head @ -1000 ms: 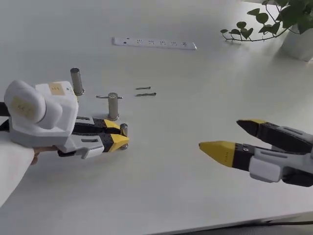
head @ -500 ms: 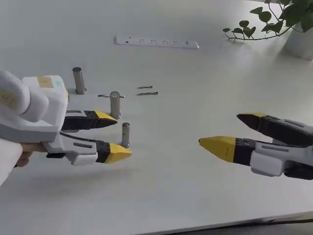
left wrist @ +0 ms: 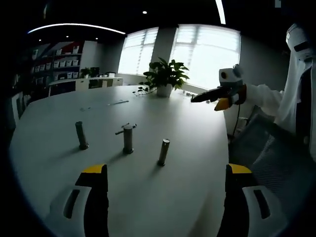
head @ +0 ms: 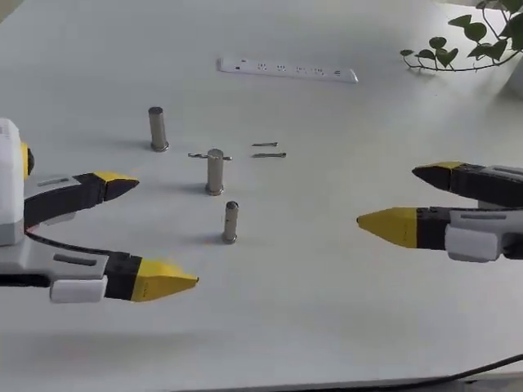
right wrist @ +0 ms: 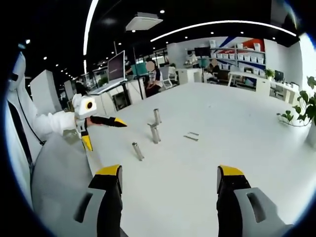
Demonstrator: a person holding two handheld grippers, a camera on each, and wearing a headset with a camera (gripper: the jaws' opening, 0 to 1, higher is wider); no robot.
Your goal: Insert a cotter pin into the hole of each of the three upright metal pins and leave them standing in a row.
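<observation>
cotter pins: two loose cotter pins (head: pixel 268 154) lie flat, side by side, on the white table (head: pixel 327 310), just right of the middle metal pin (head: pixel 215 173). a third cotter pin (head: pixel 198 156) already sits crosswise through the top of that pin, with its ends out on both sides.

handling (judgement): thin bent wire, very light, stiff with a little spring. lying flat on a smooth top, they will likely skate when nudged. best taken across the shank near one end, leaving the other end free to lead into the hole. which end is the loop is too small to tell.

far metal pin (head: pixel 158 129) and near metal pin (head: pixel 231 222) show no cotter. all three stand upright in a slanted line. they are dull grey cylinders with a small flared foot. they look solid, but the narrow base could tip under a side push.

left gripper (head: pixel 167 232): jaws spread wide, nothing held, low and left of the near pin. right gripper (head: pixel 386 196): jaws also wide apart, empty, well apart to the right. both have yellow tips on black fingers.

power strip (head: pixel 288 69) and plant (head: pixel 482 41) are at the far edge.
</observation>
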